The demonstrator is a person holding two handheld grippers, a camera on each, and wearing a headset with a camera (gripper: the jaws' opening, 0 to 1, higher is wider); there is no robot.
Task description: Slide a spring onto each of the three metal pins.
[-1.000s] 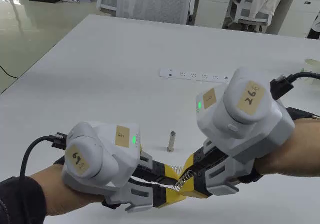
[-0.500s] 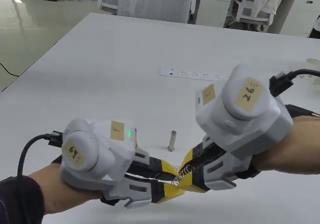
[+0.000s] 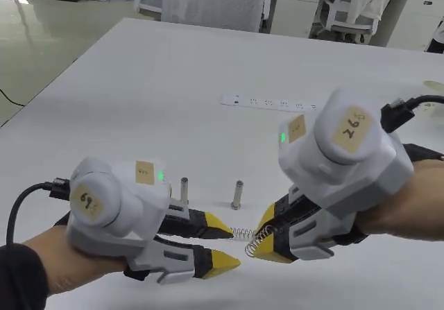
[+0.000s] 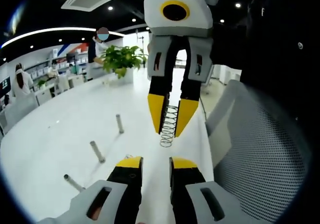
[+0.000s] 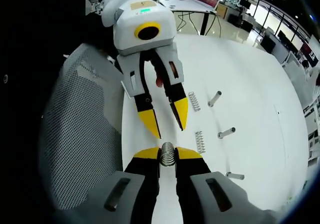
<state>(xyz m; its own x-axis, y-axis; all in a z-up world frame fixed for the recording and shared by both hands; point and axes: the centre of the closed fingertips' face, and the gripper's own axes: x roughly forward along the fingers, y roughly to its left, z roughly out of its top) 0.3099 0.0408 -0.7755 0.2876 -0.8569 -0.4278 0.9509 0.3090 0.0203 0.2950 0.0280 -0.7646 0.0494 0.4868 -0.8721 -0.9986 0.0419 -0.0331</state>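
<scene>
in the right tongs point(image 3: 262, 239), a spring point(image 3: 243, 233) was pinched by one end. the left tongs point(image 3: 227, 244) were spread, just beside it. pins point(image 3: 238, 194) stood past them on the surface point(image 3: 173, 102).

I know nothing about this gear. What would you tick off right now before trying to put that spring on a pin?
1. Grip: the coiled metal spring is clamped in the right tongs: ok.
2. Other hand: the left tongs are open and clear of that spring: ok.
3. Targets: the three upright metal pins carry no springs: ok.
4. Alignment: the held spring is above a pin: not ok, it sits off to one side of them.
5. Supply: the two spare springs lie on the white table beside the pins: ok.
6. Condition: the held spring's coils are unbent: cannot tell.
</scene>
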